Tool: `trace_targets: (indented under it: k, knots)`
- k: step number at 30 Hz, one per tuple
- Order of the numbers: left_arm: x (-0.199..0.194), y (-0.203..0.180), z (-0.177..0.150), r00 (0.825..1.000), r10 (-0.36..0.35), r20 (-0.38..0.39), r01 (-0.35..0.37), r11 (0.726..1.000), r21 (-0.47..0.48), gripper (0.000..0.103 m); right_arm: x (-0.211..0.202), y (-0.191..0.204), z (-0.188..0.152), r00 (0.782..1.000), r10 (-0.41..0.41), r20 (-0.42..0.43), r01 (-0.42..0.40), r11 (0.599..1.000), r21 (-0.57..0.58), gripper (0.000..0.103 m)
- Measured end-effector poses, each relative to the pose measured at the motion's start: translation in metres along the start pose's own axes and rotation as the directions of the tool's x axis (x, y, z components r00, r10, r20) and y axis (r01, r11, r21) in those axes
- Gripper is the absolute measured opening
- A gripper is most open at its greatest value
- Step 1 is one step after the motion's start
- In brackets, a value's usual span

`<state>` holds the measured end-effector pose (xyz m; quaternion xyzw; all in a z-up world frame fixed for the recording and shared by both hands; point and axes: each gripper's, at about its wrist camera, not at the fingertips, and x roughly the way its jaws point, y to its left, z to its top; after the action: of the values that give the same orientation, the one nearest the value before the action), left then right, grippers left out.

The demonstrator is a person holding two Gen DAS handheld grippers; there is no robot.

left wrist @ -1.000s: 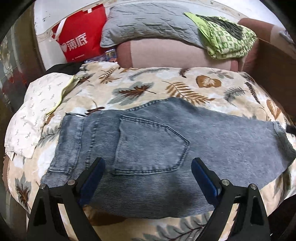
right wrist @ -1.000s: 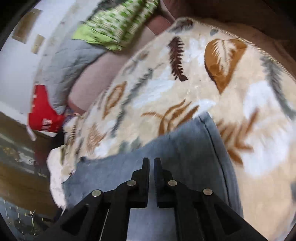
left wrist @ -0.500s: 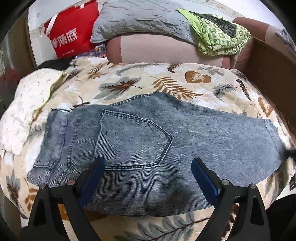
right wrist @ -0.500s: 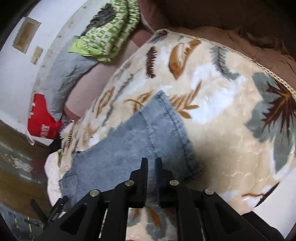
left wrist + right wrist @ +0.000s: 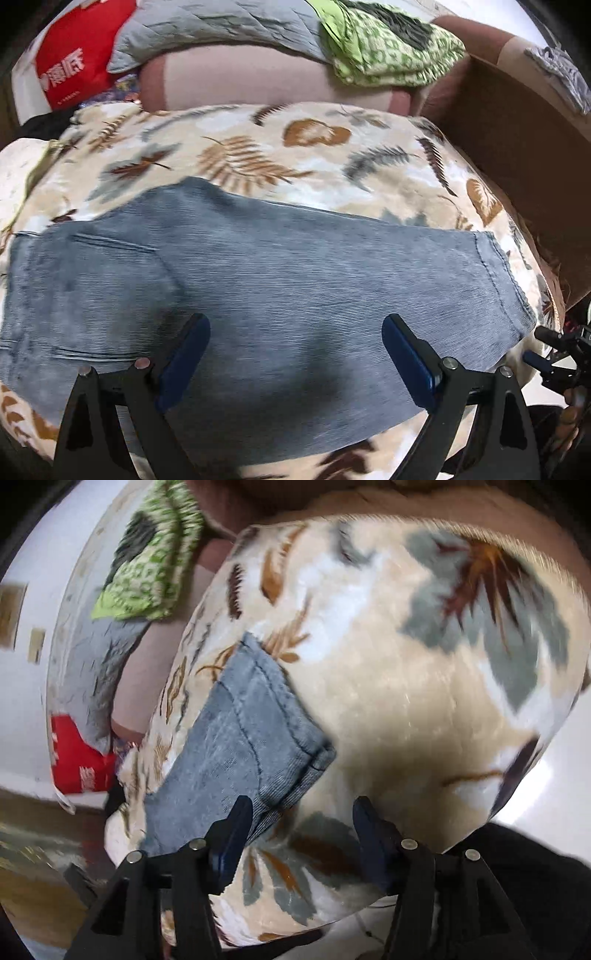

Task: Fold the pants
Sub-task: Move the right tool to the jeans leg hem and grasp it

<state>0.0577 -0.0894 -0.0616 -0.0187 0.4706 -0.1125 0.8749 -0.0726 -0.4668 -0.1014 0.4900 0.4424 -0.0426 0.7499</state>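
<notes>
Grey-blue jeans (image 5: 266, 295) lie flat across a leaf-patterned blanket (image 5: 303, 155), waist to the left, leg hem at the right. My left gripper (image 5: 295, 350) hovers over the middle of the leg, open wide, with nothing between its blue pads. In the right wrist view the hem corner of the jeans (image 5: 255, 731) lies just ahead and to the left of my right gripper (image 5: 299, 823). Its jaws are opening, with only blanket (image 5: 406, 686) showing between them; the left fingertip sits by the hem edge. The right gripper also shows at the left wrist view's right edge.
At the back stand a pink bolster (image 5: 258, 77), a grey quilted pillow (image 5: 221, 22), a green patterned cloth (image 5: 388, 40) and a red bag (image 5: 74, 66). A brown board (image 5: 517, 140) runs along the right. The blanket's near edge drops off just beyond the hem (image 5: 498, 812).
My right gripper went from shut to partly open and drew back past the hem corner. The left gripper slid right along the leg; the back pocket moved to the left edge of view.
</notes>
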Motion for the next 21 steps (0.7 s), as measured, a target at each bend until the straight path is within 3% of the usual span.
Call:
trace_targets:
  k: [3, 8, 15, 21]
  knots:
    - [0.014, -0.016, 0.005, 0.999, -0.025, -0.033, 0.024, 1.000, -0.011, 0.094, 0.006, 0.001, 0.006, 1.000, 0.005, 0.011, -0.005, 1.000, 0.019, 0.061]
    - [0.033, -0.034, 0.011, 0.998, 0.023, -0.051, -0.024, 1.000, -0.001, 0.094, 0.017, -0.002, 0.012, 1.000, -0.017, 0.005, 0.017, 0.998, 0.058, 0.061]
    - [0.044, -0.046, 0.012, 0.999, 0.030, -0.041, -0.029, 0.999, 0.021, 0.094, 0.027, 0.015, 0.020, 0.998, -0.062, 0.005, 0.062, 0.998, 0.011, 0.061]
    - [0.069, -0.053, 0.004, 0.992, 0.081, -0.098, -0.073, 0.994, 0.083, 0.094, 0.030, 0.018, 0.019, 0.995, -0.099, 0.017, 0.099, 0.995, 0.008, 0.060]
